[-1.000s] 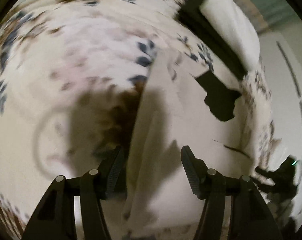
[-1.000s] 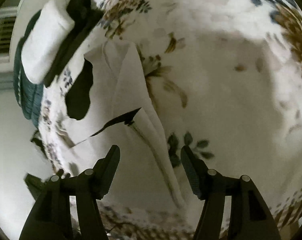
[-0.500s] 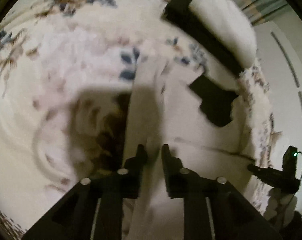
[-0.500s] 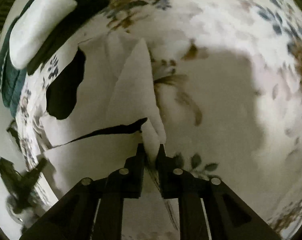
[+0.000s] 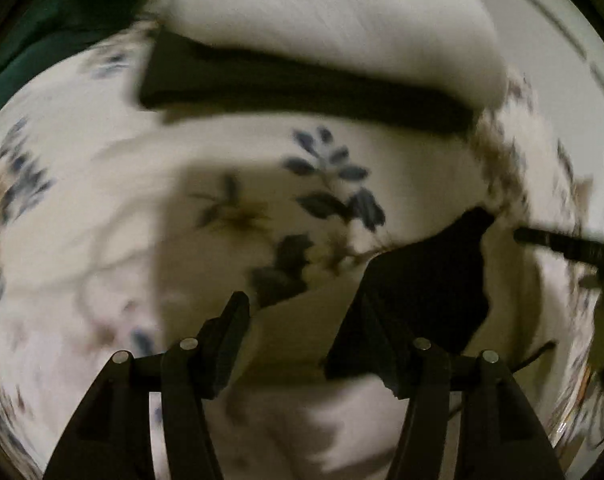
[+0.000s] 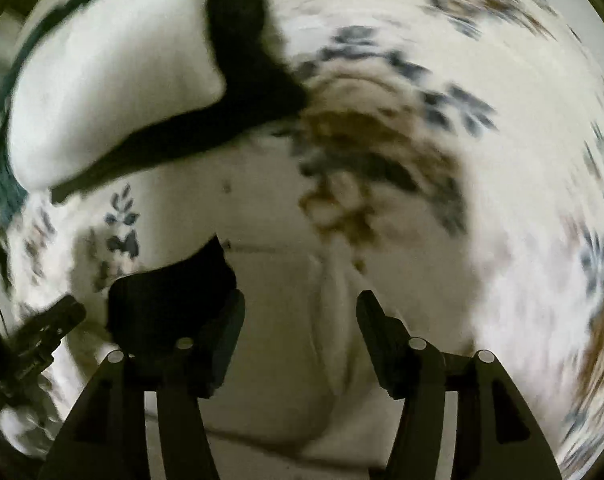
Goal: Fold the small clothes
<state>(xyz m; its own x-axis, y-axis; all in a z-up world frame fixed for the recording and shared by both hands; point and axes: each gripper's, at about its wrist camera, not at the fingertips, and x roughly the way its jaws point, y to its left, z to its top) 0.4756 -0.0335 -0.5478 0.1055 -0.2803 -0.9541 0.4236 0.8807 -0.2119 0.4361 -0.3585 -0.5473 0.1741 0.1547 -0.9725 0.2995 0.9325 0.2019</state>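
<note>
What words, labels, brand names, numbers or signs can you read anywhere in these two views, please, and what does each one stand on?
None: no readable text shows in either view.
The floral bedspread carries only blurred leaf and flower prints, no letters.
The white garment with its black patch shows no legible label.
The folded white and black clothes behind it show none.
The left tool and right tool bear no markings.

Motion blur smears the floral bedspread (image 6: 522, 160) and white garment (image 5: 302, 332), hiding its edges.

A floral bedspread (image 5: 101, 208) fills the dim view, with a white pillow (image 5: 322, 12) at its far edge.
</note>
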